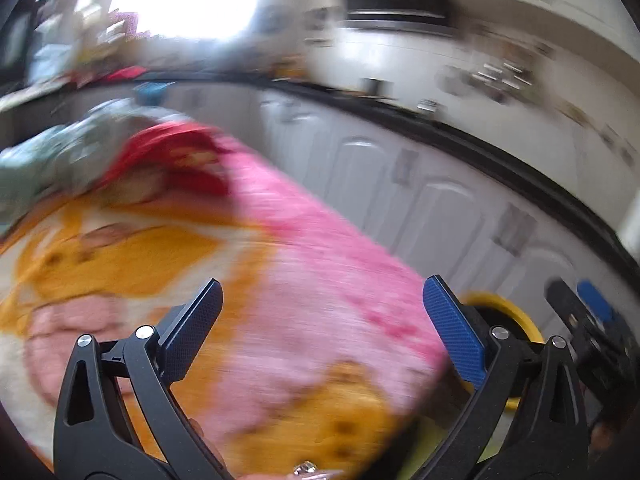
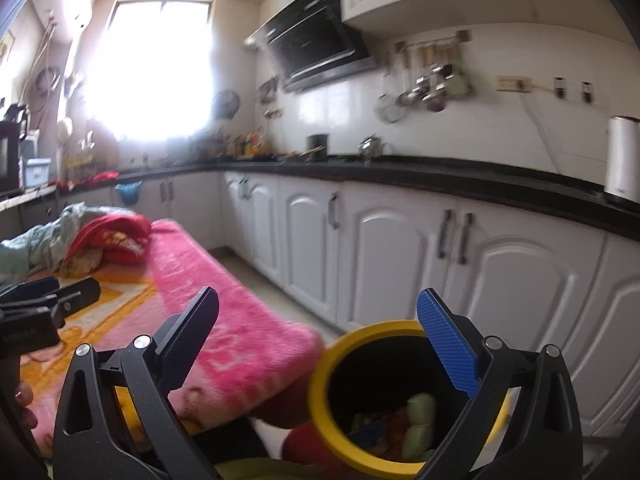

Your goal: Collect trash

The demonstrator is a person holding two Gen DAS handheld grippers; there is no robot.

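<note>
Since the yellow-rimmed bin (image 2: pixel 404 396) already holds several scraps, among them pale green lumps (image 2: pixel 420 420), collecting looks well under way, though what trash remains cannot be told from these blurred views. Both the left gripper (image 1: pixel 322 328) and the right gripper (image 2: pixel 318 340) stand wide and carry nothing, the right one just above the bin. Beside the bin lies a pink and orange blanket (image 2: pixel 224 300) with heaped clothes (image 2: pixel 108 240) at its far end, and white cabinets (image 2: pixel 400 256) run close behind the bin.
</note>
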